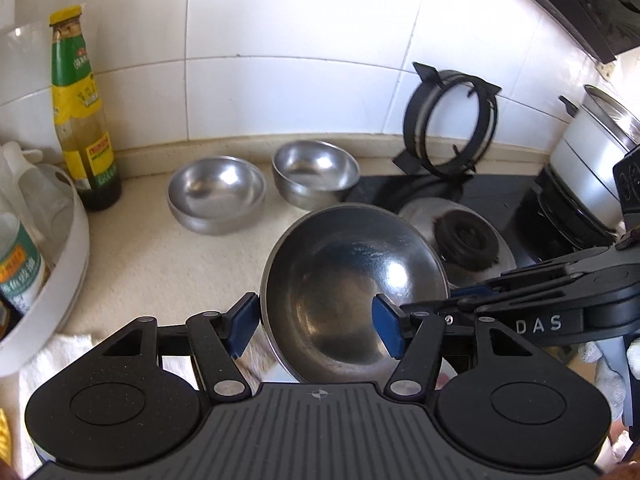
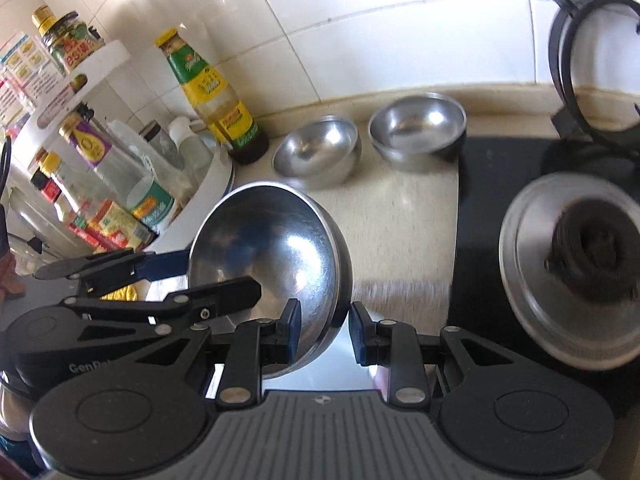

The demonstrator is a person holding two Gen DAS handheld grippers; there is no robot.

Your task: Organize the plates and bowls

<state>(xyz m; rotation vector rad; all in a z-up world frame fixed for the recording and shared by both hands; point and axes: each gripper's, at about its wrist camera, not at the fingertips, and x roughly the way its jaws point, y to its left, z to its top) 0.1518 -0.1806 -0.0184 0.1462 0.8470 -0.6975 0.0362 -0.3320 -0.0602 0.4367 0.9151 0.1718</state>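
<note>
Blue-padded fingers of the left gripper (image 1: 316,326) stand wide apart on either side of the near rim of a tilted steel bowl (image 1: 352,292), one pad outside the wall, the other inside the hollow; neither visibly presses the metal. The right gripper (image 2: 325,334) straddles the bowl's opposite edge, its fingers partly open, the inner pad against the bowl's inside while the outer pad stands just clear of the wall. Whether either tool truly bears the bowl's weight cannot be told. The bowl hangs tipped above a cream countertop (image 1: 160,264). Beyond the fingertips, two more steel bowls (image 1: 216,194) (image 1: 316,178) sit side by side at the tiled wall. A yellow-labelled sauce bottle (image 1: 82,120) stands left of them; a gas burner (image 2: 588,264) lies right.
</note>
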